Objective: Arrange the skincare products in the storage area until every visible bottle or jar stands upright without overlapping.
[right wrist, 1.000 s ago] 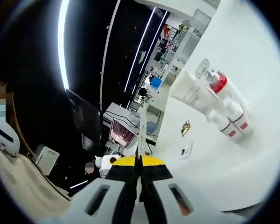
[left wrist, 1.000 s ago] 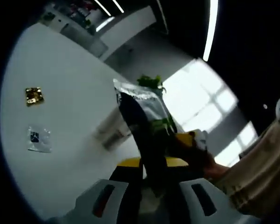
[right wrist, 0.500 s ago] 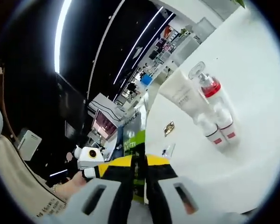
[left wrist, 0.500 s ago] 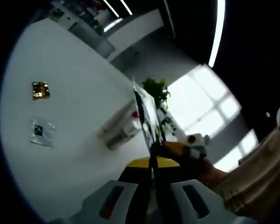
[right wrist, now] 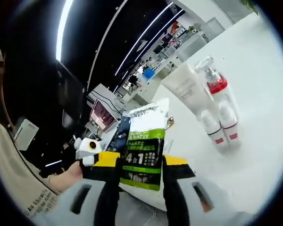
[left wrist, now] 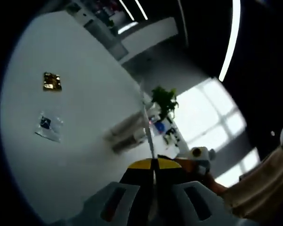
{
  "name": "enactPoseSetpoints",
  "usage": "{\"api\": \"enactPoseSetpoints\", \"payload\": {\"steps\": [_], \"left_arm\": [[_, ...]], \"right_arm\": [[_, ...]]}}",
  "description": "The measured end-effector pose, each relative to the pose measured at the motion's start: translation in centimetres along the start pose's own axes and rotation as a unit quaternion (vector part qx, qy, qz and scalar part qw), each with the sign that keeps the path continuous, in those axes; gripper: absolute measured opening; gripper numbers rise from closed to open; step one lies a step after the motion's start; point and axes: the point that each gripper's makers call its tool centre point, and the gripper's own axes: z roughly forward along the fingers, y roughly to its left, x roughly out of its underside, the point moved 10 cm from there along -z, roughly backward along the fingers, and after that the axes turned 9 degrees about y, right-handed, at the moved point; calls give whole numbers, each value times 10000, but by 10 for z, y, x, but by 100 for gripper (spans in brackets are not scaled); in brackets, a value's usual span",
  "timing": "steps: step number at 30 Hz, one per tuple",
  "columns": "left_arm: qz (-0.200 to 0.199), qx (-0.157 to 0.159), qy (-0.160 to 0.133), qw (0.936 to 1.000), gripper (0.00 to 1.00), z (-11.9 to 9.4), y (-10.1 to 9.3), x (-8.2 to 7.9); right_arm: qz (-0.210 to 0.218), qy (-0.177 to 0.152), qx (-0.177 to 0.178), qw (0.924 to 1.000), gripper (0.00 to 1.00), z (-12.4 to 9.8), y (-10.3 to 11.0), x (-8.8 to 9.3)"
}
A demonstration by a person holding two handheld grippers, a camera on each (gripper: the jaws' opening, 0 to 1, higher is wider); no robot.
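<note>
Two grippers meet at one flat green-and-white foil sachet point(right wrist: 142, 155): left gripper point(left wrist: 153, 165) clamped on its edge, right gripper point(right wrist: 141, 162) spread around it. Handover judged underway; white bottles point(right wrist: 212, 113) lie toppled on white tabletop point(right wrist: 254, 160), needing standing next.

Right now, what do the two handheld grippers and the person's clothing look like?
Both grippers have pale grey jaw housings with dark slots, black inner jaws and a yellow band across them: the left gripper and the right gripper. In the right gripper view, the other gripper's white box with a round lens sits at left. The person wears a beige sleeve.
</note>
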Motion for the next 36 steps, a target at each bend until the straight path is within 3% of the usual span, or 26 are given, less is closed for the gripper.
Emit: {"api": "enactPoseSetpoints", "payload": {"steps": [8, 20, 36], "left_arm": [[-98, -261, 24, 9996, 0, 6, 16, -1], [111, -466, 428, 9979, 0, 35, 30, -1], [160, -860, 740, 9934, 0, 54, 57, 0]], "right_arm": [[-116, 113, 222, 9996, 45, -4, -7, 5], [-392, 206, 670, 9968, 58, -18, -18, 5], [-866, 58, 1160, 9894, 67, -38, -29, -3]]}}
